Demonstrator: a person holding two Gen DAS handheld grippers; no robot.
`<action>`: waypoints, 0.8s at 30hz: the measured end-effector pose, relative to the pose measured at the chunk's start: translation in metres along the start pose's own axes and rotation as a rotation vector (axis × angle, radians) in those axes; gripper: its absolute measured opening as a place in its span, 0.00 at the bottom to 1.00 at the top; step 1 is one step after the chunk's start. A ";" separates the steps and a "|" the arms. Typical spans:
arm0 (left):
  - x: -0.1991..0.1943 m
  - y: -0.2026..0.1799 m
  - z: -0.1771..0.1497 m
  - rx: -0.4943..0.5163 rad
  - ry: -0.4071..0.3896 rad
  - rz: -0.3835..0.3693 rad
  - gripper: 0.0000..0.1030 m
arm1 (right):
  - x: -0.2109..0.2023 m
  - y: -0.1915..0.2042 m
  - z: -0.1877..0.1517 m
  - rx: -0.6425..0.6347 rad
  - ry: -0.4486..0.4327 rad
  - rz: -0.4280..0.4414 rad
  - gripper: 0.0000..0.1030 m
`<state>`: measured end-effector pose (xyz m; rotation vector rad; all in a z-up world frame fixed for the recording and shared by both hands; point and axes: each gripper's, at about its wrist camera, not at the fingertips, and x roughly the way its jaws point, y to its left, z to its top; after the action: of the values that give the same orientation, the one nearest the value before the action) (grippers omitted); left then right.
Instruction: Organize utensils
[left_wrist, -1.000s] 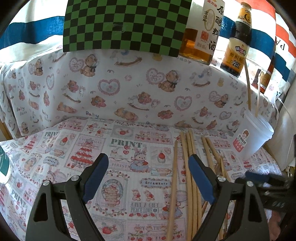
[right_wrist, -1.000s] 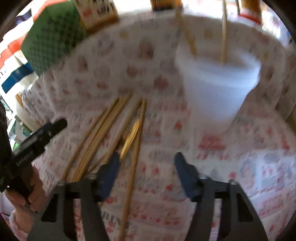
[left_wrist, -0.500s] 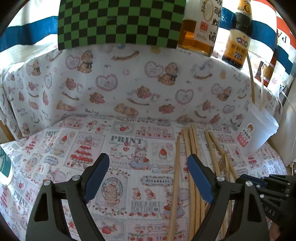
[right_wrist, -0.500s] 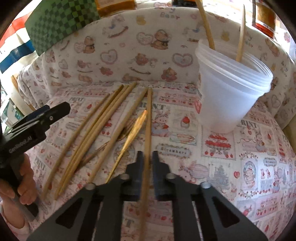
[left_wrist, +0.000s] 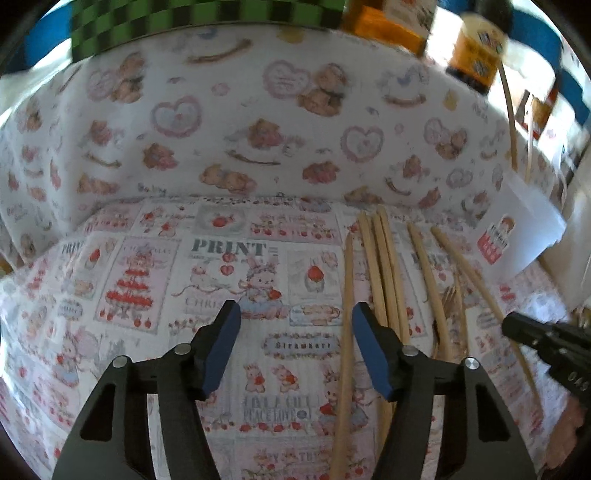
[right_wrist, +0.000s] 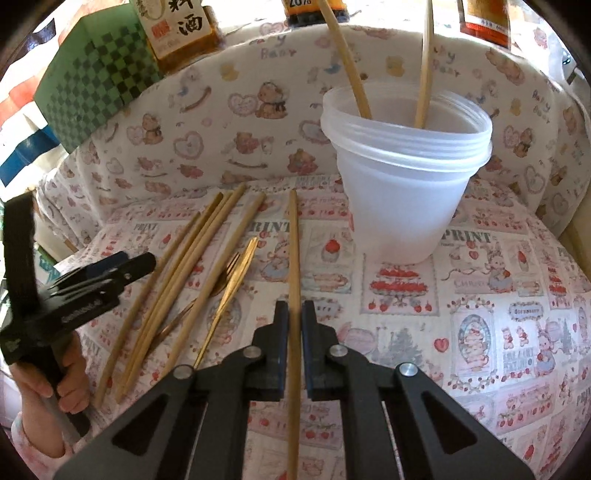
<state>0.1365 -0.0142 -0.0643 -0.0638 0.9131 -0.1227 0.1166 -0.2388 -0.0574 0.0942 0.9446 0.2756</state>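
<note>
Bamboo chopstick (right_wrist: 293, 258), long and pale, is clamped between the pads of the right gripper (right_wrist: 294, 325); its far end lies on the printed cloth (right_wrist: 480, 314), pointing toward the back of the table and passing just left of the plastic cup (right_wrist: 406, 184). Two more sticks are seen standing tilted inside that translucent cup. Loose chopsticks (right_wrist: 192, 266) are fanned on the cloth to the left of the held one, with a gold-coloured fork (right_wrist: 236, 273) lying among them. In the left wrist view, the left gripper (left_wrist: 295, 332) is seen with its jaws closing and nothing but cloth between them; the nearest stick (left_wrist: 347, 332) lies just inside its right-hand pad, not pressed. A hand (right_wrist: 55, 384) is seen around the left gripper's handle. Behind, a bear-patterned fabric (left_wrist: 258, 129) is draped upright, with a green checked box (right_wrist: 96, 81) and bottles (right_wrist: 177, 29) above it.
</note>
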 end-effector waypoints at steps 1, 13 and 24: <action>0.003 -0.005 0.002 0.030 0.009 0.018 0.59 | 0.000 -0.001 0.001 -0.004 0.010 0.003 0.06; 0.041 -0.039 0.044 0.120 0.102 0.042 0.41 | -0.012 -0.013 0.003 -0.042 0.006 -0.055 0.24; 0.046 -0.053 0.069 0.153 0.137 -0.006 0.04 | 0.013 0.003 0.028 -0.072 0.049 -0.018 0.24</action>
<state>0.2146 -0.0729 -0.0531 0.0847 1.0374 -0.2038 0.1458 -0.2316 -0.0511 0.0130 0.9826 0.2963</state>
